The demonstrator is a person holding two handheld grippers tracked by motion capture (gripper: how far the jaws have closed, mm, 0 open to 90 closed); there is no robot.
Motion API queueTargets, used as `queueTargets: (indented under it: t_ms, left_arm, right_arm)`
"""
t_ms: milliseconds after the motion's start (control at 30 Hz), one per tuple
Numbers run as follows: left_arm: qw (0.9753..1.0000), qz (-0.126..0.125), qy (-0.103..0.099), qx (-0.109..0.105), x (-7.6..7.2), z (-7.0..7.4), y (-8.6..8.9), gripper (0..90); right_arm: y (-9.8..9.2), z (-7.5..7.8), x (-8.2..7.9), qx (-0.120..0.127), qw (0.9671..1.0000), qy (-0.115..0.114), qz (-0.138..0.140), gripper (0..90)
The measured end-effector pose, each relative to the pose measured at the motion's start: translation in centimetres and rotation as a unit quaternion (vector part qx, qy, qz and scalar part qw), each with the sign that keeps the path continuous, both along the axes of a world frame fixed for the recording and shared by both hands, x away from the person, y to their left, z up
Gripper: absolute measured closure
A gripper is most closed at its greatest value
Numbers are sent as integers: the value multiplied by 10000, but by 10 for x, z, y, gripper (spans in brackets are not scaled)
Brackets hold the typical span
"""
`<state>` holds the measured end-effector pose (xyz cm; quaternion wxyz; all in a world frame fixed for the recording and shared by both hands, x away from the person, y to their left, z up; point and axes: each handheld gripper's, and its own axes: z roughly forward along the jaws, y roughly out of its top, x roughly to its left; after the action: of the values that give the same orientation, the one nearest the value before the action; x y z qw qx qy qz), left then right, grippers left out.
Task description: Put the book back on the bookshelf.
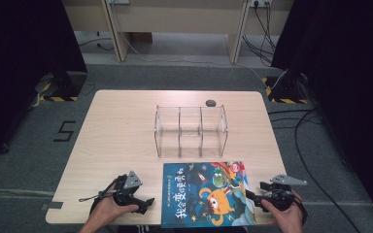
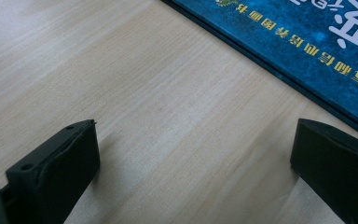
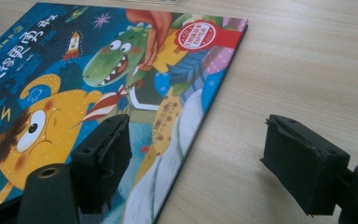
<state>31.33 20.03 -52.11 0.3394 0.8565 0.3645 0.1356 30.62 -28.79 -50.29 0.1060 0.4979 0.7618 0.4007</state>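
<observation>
A picture book (image 1: pixel 205 195) is flanked on the desk (image 1: pixel 121 131) by the released left gripper (image 1: pixel 148 201) and released right gripper (image 1: pixel 250 196).

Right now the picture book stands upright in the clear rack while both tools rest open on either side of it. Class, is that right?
Not quite. The high view shows the picture book lying flat on the table, in front of the empty clear rack. Both tools, left and right, do rest open beside it.
</observation>
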Motion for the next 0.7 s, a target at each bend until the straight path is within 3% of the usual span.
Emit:
queueTargets:
  t_ms: [333,433,533,700]
  left_arm:
    - [9999,-158,-8,-37,-2,2,-5,51]
    - [9995,-271,-28,-186,-4,3,-9,134]
    - [9983,-365,101,-442,-6,4,-14,162]
    - [9967,-564,168,-562,-11,5,-28,239]
  right_arm:
    - [1,-1,0,56,10000,50,44,243]
    - [1,-1,0,62,9999,70,62,247]
    - [1,-1,1,55,9999,87,78,250]
    - [3,-3,2,110,9998,166,100,252]
